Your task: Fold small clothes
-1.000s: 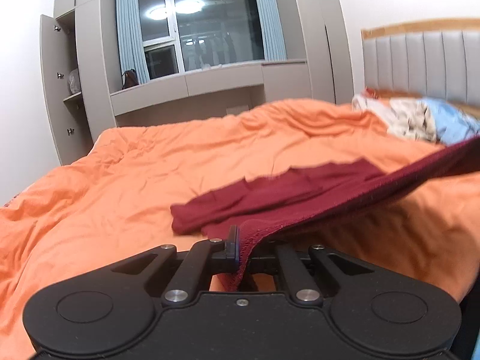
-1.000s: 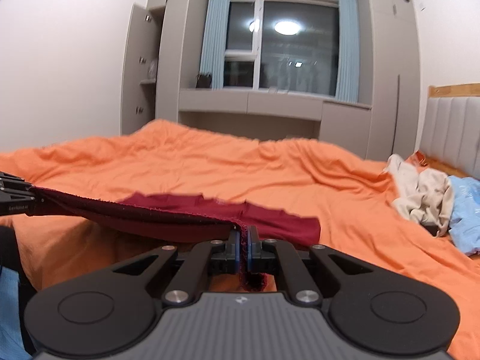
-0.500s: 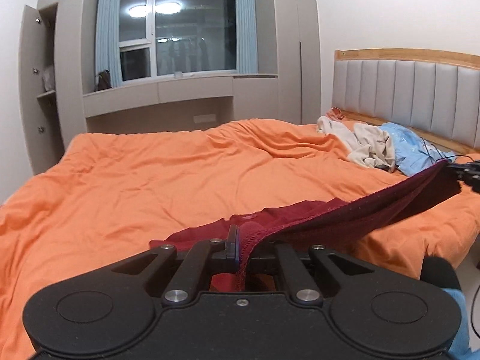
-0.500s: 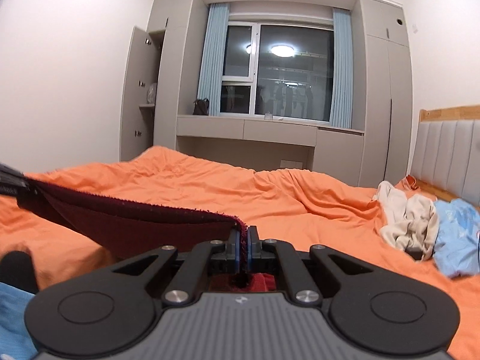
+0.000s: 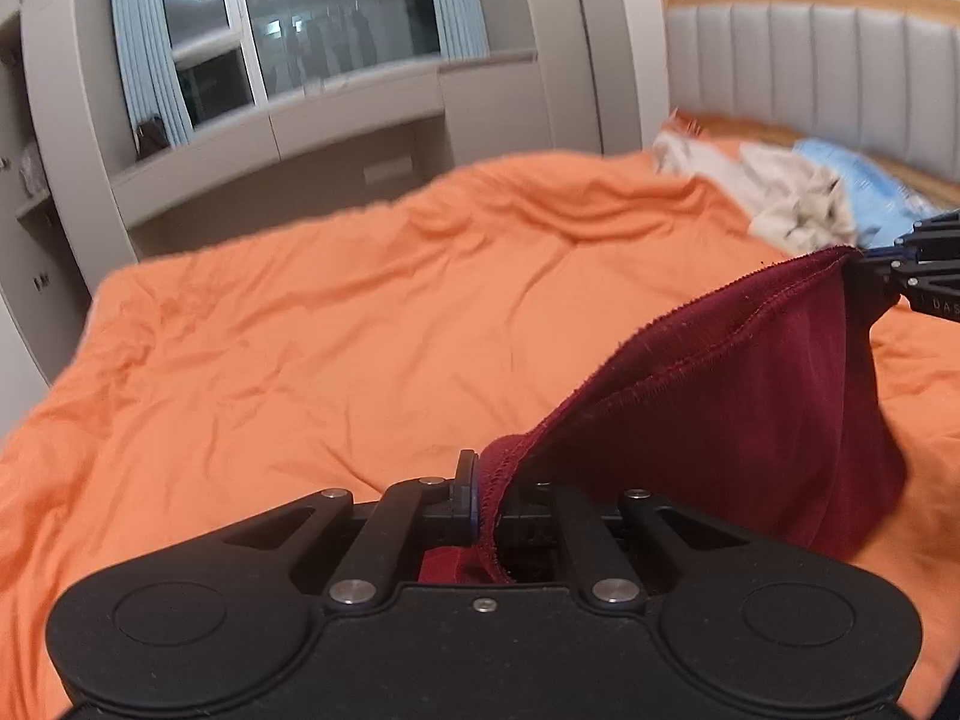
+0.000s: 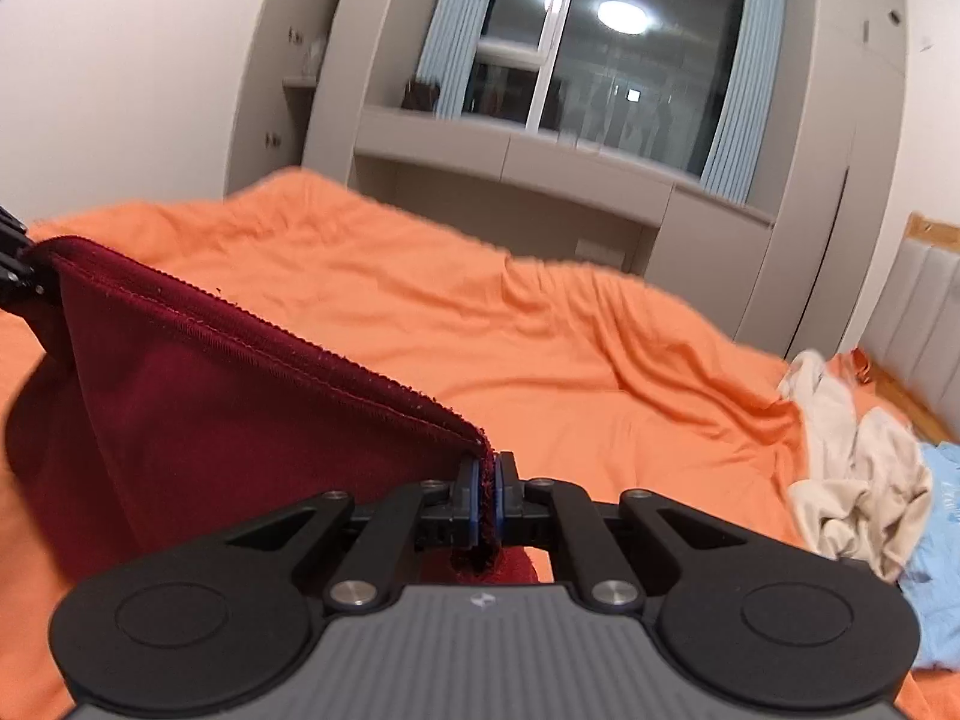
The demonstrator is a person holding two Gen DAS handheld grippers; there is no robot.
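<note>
Both hand-held grippers (image 5: pixel 486 489) (image 6: pixel 487 483) clamped on maroon garment's (image 5: pixel 750 408) hem edge, orange bedspread (image 5: pixel 360 324) beneath

orange bed (image 5: pixel 336 324), beige clothes (image 6: pixel 852 480), blue garment (image 5: pixel 864 192)

Matte black linkages, silver screws and blue pads are seen on the left gripper (image 5: pixel 487 495); the right gripper (image 6: pixel 487 489) is ribbed grey.

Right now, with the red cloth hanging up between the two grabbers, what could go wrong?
1. Each gripper pinches only a thin bit of hem: the left gripper and the right gripper could let the dark red garment slip.
2. It sags loosely over the orange duvet, so it may land bunched or creased.
3. The frames look blurred; fast swinging might twist the cloth.
</note>
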